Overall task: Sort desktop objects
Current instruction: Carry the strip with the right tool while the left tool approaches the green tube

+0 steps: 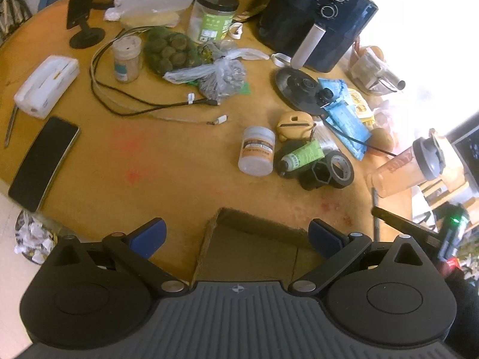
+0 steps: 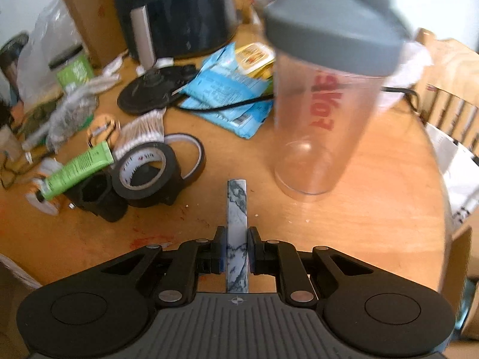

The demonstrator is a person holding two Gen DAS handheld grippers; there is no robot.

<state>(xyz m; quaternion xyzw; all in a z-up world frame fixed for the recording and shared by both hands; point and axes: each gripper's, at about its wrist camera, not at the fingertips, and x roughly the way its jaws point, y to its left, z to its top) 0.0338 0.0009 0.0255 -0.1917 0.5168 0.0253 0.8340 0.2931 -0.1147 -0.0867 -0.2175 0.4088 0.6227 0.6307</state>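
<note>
Marble-patterned flat bar (image 2: 237, 233), slim and rectangular, is pinched upright in the right hand-held gripper (image 2: 236, 248) above the orange wooden desk (image 2: 374, 209). A clear plastic shaker cup (image 2: 317, 113) and glossy black tape roll (image 2: 143, 170) flank it. The left hand-held gripper (image 1: 236, 236) is spread over a cardboard box (image 1: 251, 248).

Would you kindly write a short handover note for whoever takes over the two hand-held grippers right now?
Right hand-held gripper: shut on a flat marble-patterned bar, held above the table beside the clear shaker bottle.
Left hand-held gripper: open, empty, over the cardboard box at the table's near edge.
Done: the bar is grasped; the visible part of the box shows nothing inside.
Left: place the bar, then sort what lies loose: green tube, black tape roll, white jar, phone, cables, blue packets.
</note>
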